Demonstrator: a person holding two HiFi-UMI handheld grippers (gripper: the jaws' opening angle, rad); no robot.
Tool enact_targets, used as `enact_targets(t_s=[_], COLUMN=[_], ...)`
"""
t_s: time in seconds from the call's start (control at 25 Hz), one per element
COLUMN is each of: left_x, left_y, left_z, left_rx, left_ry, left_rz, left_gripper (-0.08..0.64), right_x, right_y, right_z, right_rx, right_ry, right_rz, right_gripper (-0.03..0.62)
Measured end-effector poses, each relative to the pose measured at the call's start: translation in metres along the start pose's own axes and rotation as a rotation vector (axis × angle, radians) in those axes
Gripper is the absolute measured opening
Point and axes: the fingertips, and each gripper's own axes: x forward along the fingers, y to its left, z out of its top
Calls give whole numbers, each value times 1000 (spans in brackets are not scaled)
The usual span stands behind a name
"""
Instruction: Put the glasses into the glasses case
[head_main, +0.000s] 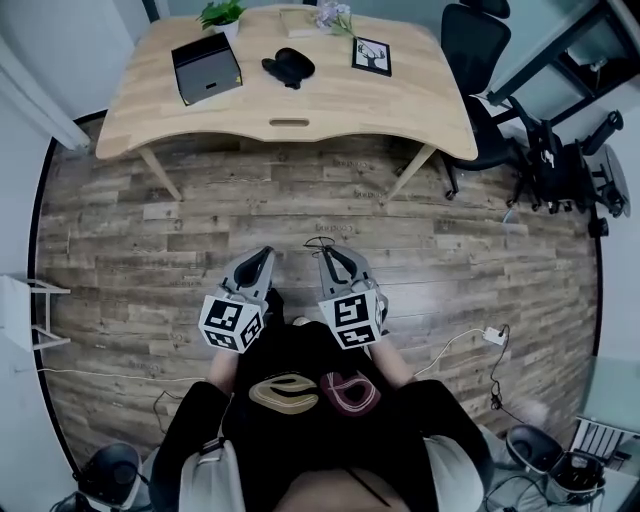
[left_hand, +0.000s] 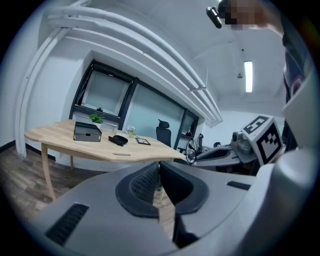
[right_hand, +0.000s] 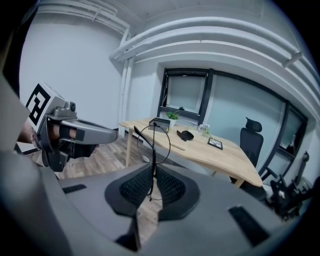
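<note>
Seen from the head view, the person stands on a grey-brown wood-plank floor (head_main: 300, 200) with both grippers held side by side in front of the body, pointing toward 12 o'clock. The right gripper (head_main: 325, 250) has its grey jaws clenched on the thin black wire-frame glasses (right_hand: 153, 167): the right gripper view shows the pads nipping the frame, with a round lens ring and a temple arm rising above the tips. In the head view the glasses (head_main: 318, 240) show only as a faint wire loop at that gripper's tip. The left gripper (head_main: 262, 255), just beside it at 9 o'clock, has its jaws pressed together with nothing between them, as the left gripper view shows. Well apart from both, at 12 o'clock, stands the light wooden table (head_main: 330, 100). The dark, rounded glasses case (head_main: 290, 67) lies near the table's middle. A black rectangular box (head_main: 206, 67) sits at the case's 9 o'clock and a small black-framed picture (head_main: 371, 55) at its 3 o'clock. A black office chair (head_main: 480, 60) stands off the table's right end, at about 2 o'clock from the person.
</note>
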Motion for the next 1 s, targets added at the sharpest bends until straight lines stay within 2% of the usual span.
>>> enact_targets(t_s=[0.28,0.56,0.72,1.0], left_x=[39,70,79,91], left_y=[55,104,127,159], left_z=[25,57,62,70], left_rx=[1,57,25,48], left_ry=[13,-9,16,41], left_rz=[-45,-85,-141,-184], left_gripper=[25,25,25,25], right_x=[53,101,126,157], right_y=[-17,-27,-29,-21], right_z=[31,55,79,96], right_rx=[10,21,41,52], right_ry=[23,68,55,62], right_rz=[-38,-88,-111,-138], right_gripper=[35,35,35,35])
